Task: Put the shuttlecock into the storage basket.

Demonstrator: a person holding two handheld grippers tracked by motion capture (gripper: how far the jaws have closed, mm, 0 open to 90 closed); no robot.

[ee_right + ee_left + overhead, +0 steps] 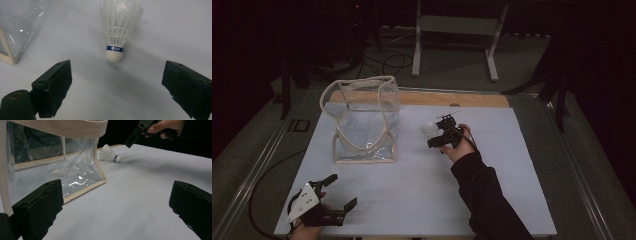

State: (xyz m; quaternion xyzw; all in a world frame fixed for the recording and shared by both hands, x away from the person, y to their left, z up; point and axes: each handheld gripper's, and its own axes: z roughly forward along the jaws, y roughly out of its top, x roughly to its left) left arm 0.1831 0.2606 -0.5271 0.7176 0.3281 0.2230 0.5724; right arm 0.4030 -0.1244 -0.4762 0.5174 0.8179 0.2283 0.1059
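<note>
**Desk:** What sits nearest the camera?

**Photographer:** The left hand-held gripper, low at the near left corner of the pale grey worktop, close to its front edge. Its black jaws are spread wide and grip nothing; the person's hand wraps the grip from below. Bare worktop stretches ahead of it and to its right, with open room all the way to the bag.

**Desk:** And the shuttlecock?

**Photographer:** The white plastic shuttlecock with a blue band and cork-coloured nose lies on its side on the worktop, right of centre, just right of the bag and apart from it. In the right gripper view its long axis runs away from the camera: nose toward the jaws, skirt pointing off. Clear surface surrounds it on every side.

**Desk:** The other arm?

**Photographer:** A dark-sleeved forearm reaches in from the bottom edge, angled up and leftward. The right hand-held gripper hangs just short of the shuttlecock, jaws parted wide either side of its nose, touching nothing.

**Desk:** Farthest?

**Photographer:** The clear plastic tote bag with cream fabric trim and handles stands upright, mouth open upward, left of centre, near the wooden strip along the worktop's back edge.
</note>
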